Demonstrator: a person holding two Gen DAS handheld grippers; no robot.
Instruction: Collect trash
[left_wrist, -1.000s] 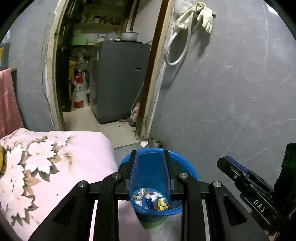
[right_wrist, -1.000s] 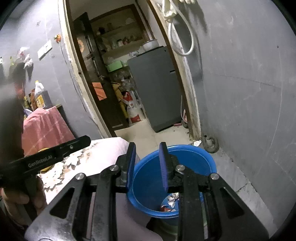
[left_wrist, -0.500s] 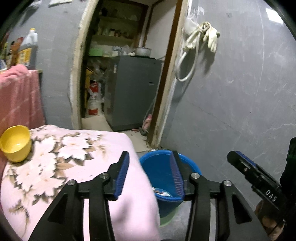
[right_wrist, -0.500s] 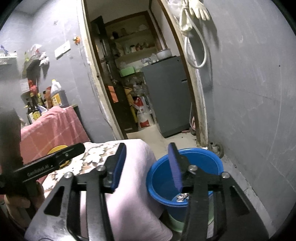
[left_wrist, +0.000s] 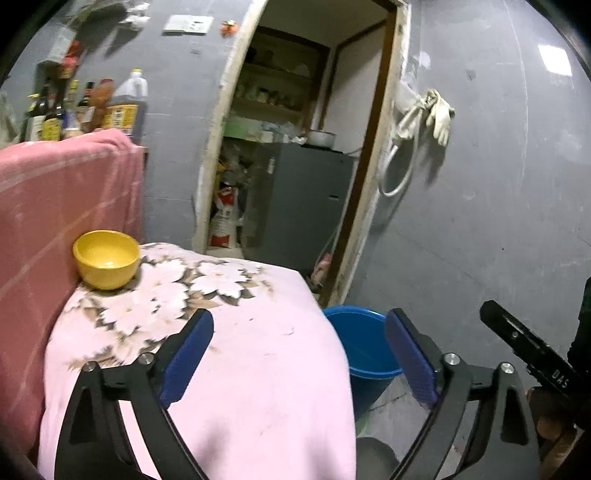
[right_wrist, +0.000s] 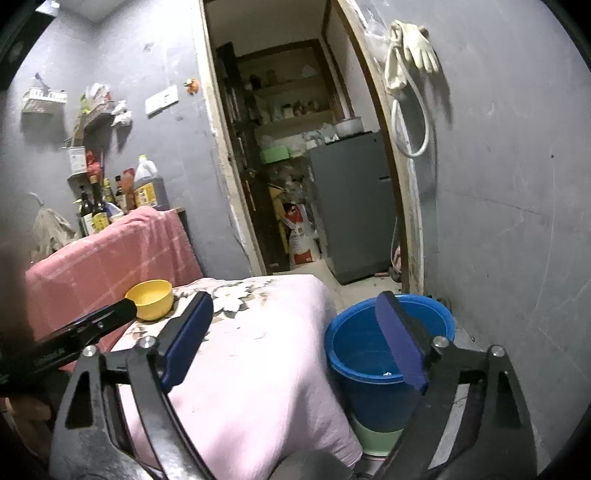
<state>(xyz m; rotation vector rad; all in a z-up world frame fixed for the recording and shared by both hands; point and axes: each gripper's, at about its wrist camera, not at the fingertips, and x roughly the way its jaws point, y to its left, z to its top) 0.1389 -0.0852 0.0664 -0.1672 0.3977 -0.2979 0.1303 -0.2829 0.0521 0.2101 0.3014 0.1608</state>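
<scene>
I see both claws, left claw (left_wrist: 299, 354) and right claw (right_wrist: 295, 336), wide apart, empty; surface (left_wrist: 258, 369) shows no trash (looks nearly done), blue bucket (right_wrist: 354, 343) right.

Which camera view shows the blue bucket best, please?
The right wrist view: the blue bucket shows its whole rim, inside and wall there, beside the pink floral cloth. The left wrist view shows only part of it, behind the cloth's edge.

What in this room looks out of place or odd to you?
A pair of pale rubber gloves hangs knotted with a white hose on the grey wall beside the doorway. A yellow bowl sits at the far corner of the flowered pink cloth. No spill or damage shows.
</scene>
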